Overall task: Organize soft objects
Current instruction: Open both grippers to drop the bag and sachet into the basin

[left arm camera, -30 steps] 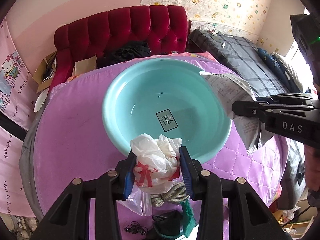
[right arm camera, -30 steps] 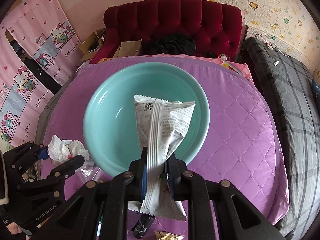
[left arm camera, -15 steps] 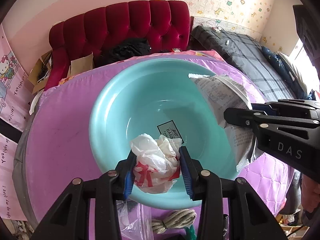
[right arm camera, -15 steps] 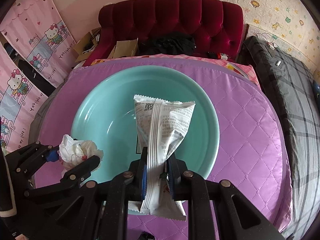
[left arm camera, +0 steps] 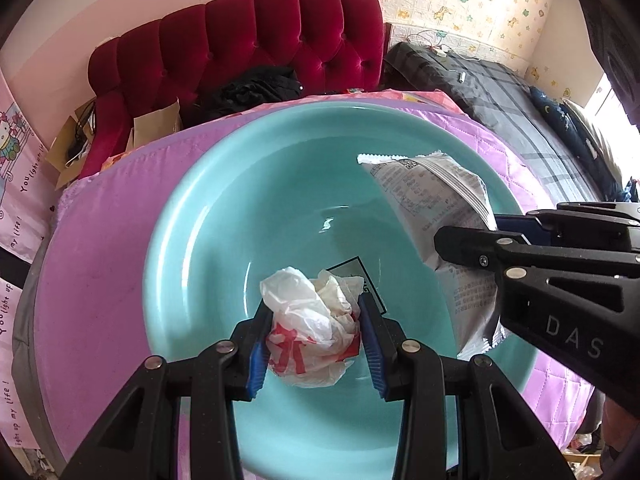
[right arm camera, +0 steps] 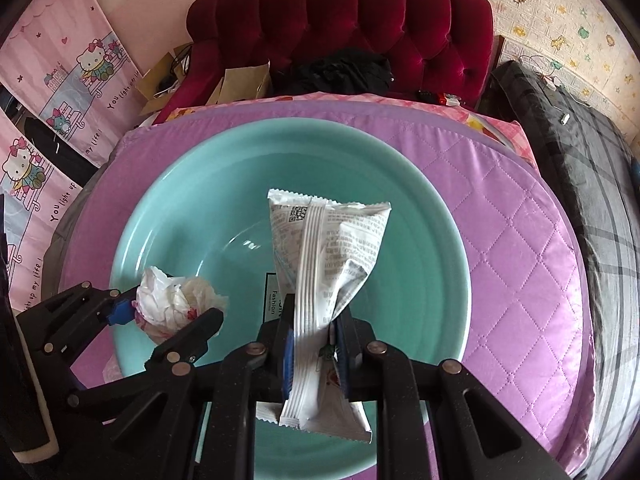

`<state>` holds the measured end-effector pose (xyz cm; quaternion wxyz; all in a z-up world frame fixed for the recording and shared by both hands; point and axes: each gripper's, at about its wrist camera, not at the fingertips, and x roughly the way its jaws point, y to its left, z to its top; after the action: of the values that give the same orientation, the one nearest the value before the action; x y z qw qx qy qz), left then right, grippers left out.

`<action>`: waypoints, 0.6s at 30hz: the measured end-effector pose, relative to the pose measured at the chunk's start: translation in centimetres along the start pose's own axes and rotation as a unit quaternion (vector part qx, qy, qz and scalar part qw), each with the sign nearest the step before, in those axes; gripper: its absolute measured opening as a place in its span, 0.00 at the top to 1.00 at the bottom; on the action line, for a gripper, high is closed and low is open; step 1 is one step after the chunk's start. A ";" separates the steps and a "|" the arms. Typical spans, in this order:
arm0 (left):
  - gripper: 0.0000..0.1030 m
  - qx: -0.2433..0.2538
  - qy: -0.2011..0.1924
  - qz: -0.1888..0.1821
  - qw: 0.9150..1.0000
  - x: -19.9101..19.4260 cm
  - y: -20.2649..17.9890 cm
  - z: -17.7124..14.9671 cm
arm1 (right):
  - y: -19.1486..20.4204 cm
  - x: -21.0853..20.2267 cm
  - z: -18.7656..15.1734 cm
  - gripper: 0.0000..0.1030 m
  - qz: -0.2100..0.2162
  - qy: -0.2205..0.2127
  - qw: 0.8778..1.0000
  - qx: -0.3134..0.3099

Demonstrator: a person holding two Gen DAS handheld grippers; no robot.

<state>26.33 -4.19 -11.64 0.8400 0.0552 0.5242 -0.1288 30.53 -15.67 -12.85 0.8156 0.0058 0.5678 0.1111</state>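
"DAS" marks the right gripper [left arm camera: 466,240]; "Fashion" the basin's sticker [right arm camera: 273,299]; "You light up my life!" the curtain [right arm camera: 60,120].

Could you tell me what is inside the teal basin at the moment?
Nothing lies loose in the basin; only a label shows on its floor, partly covered. The left tool holds a crumpled plastic bag above it, and the right tool a snack packet.

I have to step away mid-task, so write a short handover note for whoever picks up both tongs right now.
Left tongs: shut on the crumpled plastic bag, held over the teal basin.
Right tongs: shut on the white snack packet, also over the basin.
Done: both items are picked up and brought above the basin.
Left: release each into it; nothing lies inside yet.
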 end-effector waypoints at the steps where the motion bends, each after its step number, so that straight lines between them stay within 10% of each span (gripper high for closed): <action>1: 0.57 0.001 0.002 -0.002 1.000 0.4 0.0 0.1 | 0.0 0.3 0.1 0.83 0.000 0.001 1.000 0.002; 12: 0.52 -0.004 0.025 0.010 1.000 3.4 -0.2 0.4 | -0.3 2.5 0.8 0.81 0.005 0.022 1.000 0.003; 14: 0.37 -0.004 0.022 0.017 1.000 3.2 -0.1 0.4 | -0.3 2.2 1.0 0.73 0.003 0.016 1.000 0.002; 16: 0.12 -0.005 0.016 0.016 1.000 2.9 -0.2 0.5 | -0.4 1.5 1.2 0.44 0.000 0.002 1.000 0.001; 18: 0.11 -0.005 0.009 0.016 1.000 2.5 -0.2 0.5 | -0.5 0.7 1.3 0.22 -0.002 -0.012 1.000 0.005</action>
<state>27.74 -4.92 -13.66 0.8374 0.0606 0.5315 -0.1123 32.08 -15.89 -13.09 0.8225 0.0102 0.5585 0.1067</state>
